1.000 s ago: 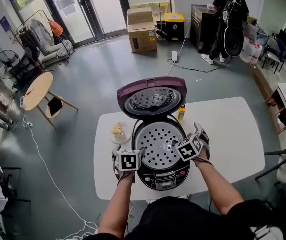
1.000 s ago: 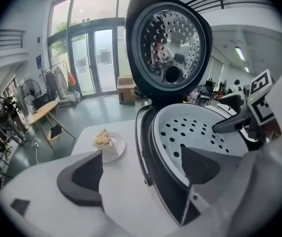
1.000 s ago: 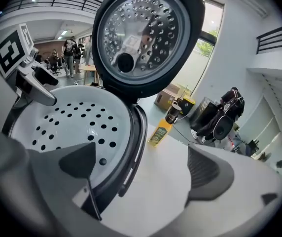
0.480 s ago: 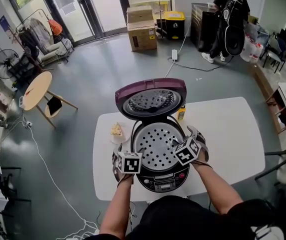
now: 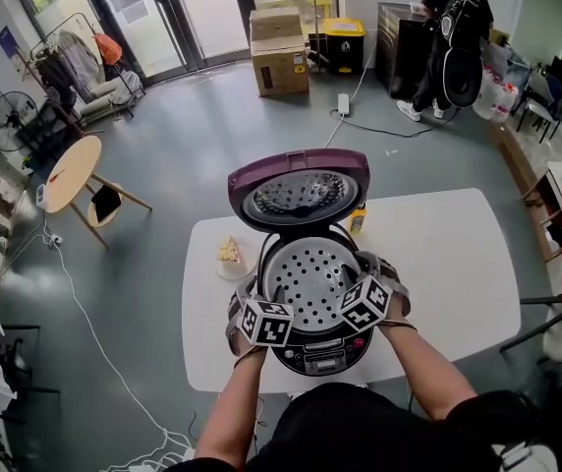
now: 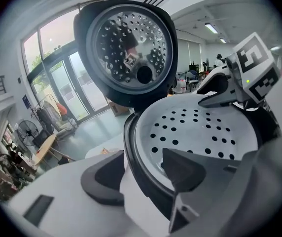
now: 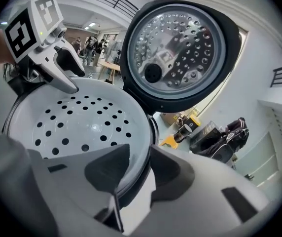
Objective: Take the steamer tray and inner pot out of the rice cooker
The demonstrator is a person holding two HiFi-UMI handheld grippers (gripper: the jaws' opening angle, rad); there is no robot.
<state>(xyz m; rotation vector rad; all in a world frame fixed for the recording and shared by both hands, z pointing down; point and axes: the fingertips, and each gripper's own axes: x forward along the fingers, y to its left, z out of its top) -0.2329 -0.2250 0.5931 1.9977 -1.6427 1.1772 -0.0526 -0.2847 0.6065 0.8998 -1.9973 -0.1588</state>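
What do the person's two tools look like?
The left tool and right tool are pale grey plastic with two dark wedge-shaped pads. Each carries a white cube with black square markers. The arms are bare, the clothing black. Both tools' jaws have just been closing, with the rice cooker's rim between them.

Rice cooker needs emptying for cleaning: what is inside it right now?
A white perforated steamer tray fills the mouth of the open purple-lidded rice cooker. It covers everything beneath, so the inner pot, or anything else below, cannot be seen.

Steamer tray [image 5: 310, 281] in rice cooker [image 5: 321, 354] on table [image 5: 448, 264], dish [image 5: 229, 259] to left.
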